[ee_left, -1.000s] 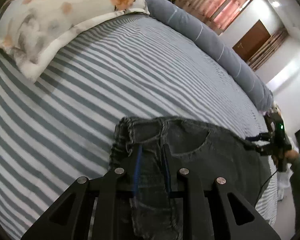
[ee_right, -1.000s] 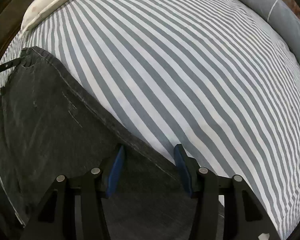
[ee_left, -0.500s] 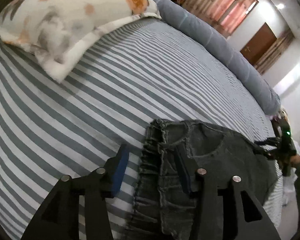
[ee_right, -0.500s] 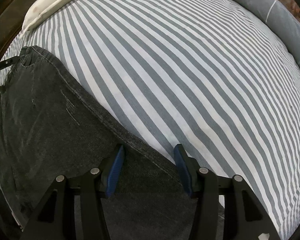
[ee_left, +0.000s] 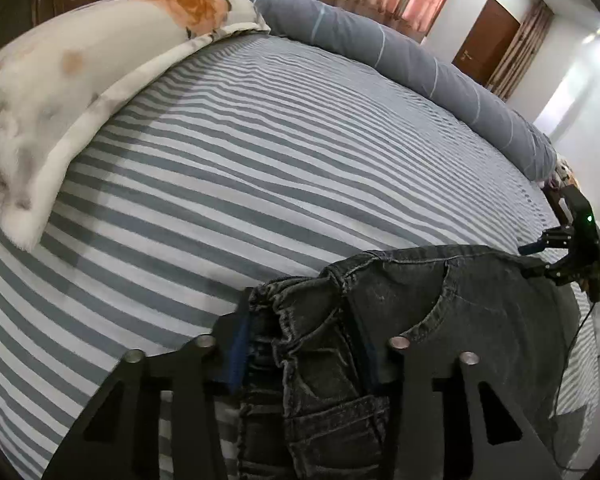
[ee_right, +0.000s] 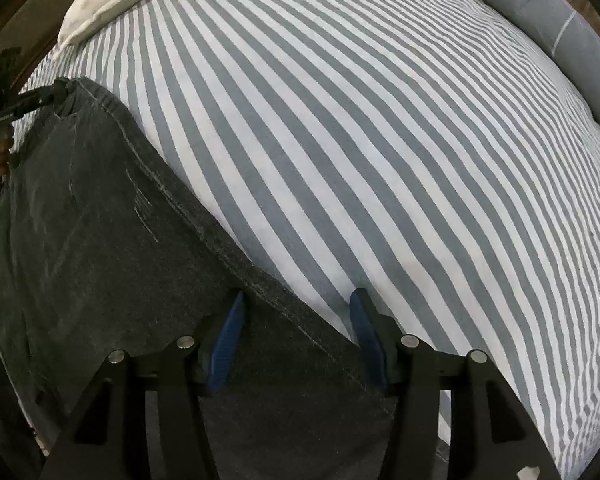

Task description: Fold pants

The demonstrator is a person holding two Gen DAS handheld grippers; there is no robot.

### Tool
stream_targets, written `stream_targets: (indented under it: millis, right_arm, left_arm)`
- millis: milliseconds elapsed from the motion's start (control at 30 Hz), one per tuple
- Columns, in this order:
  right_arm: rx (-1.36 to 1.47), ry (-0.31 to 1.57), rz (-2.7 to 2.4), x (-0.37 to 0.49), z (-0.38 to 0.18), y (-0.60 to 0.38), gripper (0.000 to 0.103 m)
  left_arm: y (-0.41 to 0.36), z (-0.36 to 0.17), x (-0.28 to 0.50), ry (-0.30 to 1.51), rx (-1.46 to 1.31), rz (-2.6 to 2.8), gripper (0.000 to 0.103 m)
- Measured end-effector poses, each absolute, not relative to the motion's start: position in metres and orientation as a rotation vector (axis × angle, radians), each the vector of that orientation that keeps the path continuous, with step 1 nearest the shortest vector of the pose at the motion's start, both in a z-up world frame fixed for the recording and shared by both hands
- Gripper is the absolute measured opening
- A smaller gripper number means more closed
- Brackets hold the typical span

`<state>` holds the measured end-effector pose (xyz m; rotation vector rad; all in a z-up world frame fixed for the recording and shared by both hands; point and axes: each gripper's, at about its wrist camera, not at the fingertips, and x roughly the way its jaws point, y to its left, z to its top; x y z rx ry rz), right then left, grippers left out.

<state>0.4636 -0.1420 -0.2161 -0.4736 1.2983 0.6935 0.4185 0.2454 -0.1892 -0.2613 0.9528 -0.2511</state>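
Observation:
Dark grey jeans [ee_left: 440, 320] lie on a grey-and-white striped bed [ee_left: 260, 160]. In the left wrist view my left gripper [ee_left: 302, 354] is open, its blue-padded jaws standing on either side of the bunched waistband corner. In the right wrist view my right gripper [ee_right: 296, 336] is open, its jaws straddling the edge of the jeans [ee_right: 100, 240] where dark cloth meets sheet. The right gripper also shows in the left wrist view [ee_left: 540, 254] at the far end of the jeans. The left gripper shows at the far end in the right wrist view [ee_right: 56, 94].
A white floral pillow [ee_left: 60, 92] lies at the bed's far left. A long grey bolster [ee_left: 420, 68] runs along the far edge. Striped sheet [ee_right: 380, 140] stretches beyond the jeans. A door and curtains stand behind the bed.
The left gripper was shut on the waistband, then opened. It has since shifted so the bunched waistband sits between its jaws. The right gripper stayed open and barely moved.

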Motion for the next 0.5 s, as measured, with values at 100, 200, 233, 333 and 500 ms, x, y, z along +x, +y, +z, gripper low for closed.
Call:
stream_targets:
  millis: [100,200,233,333,500]
  right_arm:
    - [-0.441,1.302,0.676,0.461,-0.214,-0.142,0.039]
    - [-0.434,1.287,0.659,0.451,-0.207,-0.138,0.007]
    - [-0.455,1.279,0.65,0.446,-0.204,-0.141,0.006]
    - [-0.5,1.242,0.615,0.428,-0.184,-0.137,0.003]
    - [-0.488,1.169,0.561,0.387,-0.139,-0.145,0.003]
  left_arm:
    - [0.252,-0.187,0.417,0.96,-0.326,-0.257,0.02]
    - [0.244,-0.18,0.415,0.959,-0.306,-0.232,0.014]
    - [0.241,-0.175,0.414,0.953,-0.291,-0.226,0.013]
    - [0.24,-0.158,0.408,0.929,-0.303,-0.23,0.013]
    - [0.252,-0.126,0.382,0.869,-0.378,-0.278,0.013]
